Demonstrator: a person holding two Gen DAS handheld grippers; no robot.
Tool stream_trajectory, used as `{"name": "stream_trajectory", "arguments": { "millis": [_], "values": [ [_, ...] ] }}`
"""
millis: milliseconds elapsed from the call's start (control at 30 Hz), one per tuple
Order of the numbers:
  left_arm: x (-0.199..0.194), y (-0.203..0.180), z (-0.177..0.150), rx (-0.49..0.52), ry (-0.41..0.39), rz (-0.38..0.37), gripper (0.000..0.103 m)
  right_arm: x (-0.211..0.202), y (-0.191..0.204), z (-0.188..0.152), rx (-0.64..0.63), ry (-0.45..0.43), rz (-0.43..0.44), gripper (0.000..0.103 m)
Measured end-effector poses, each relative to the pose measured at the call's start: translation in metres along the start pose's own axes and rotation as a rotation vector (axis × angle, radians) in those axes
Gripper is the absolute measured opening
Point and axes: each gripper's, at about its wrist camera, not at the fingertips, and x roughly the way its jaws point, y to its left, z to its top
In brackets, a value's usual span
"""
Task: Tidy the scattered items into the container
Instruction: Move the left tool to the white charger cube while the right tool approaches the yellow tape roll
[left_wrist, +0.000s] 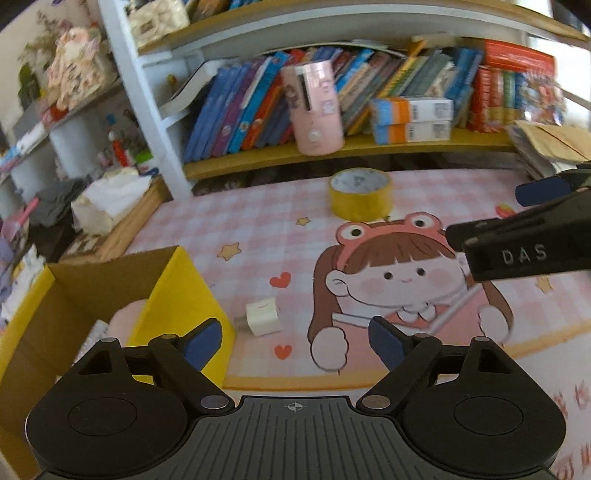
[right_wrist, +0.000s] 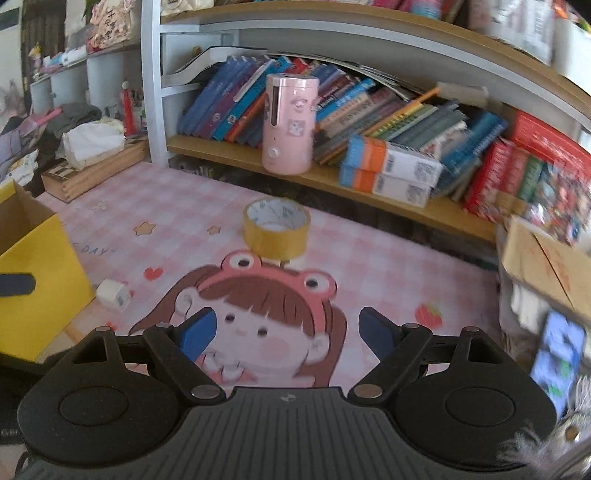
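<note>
Yellow cardboard container (left_wrist: 184, 291) standing at the tabletop's left, white charger plug (left_wrist: 263, 316) lying just beside its wall, tape roll (left_wrist: 360, 197) sitting well apart toward the shelf. Approaching stage, probably: left gripper (left_wrist: 293, 338) hanging wide and empty near the plug, right gripper (right_wrist: 286, 334) likewise wide, facing the tape. Next, lowering and closing on each. Pink item inside the container showing only in the left view.
</note>
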Motion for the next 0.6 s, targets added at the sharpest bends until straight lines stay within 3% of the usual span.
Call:
{"name": "stream_trajectory", "arguments": {
  "millis": [133,400,600],
  "values": [
    [0.019,-0.003,0.005,-0.060,0.027,0.020,0.078,0.028,-0.007,0.015,-0.040,-0.005,0.003,0.085],
    [0.054,-0.009,0.010,-0.185,0.047,0.138,0.078,0.078,-0.014,0.038,-0.078,-0.004,0.036,0.085],
    [0.070,-0.003,0.007,-0.251,0.076,0.171,0.078,0.102,-0.015,0.045,-0.109,0.004,0.069,0.085]
  ]
}}
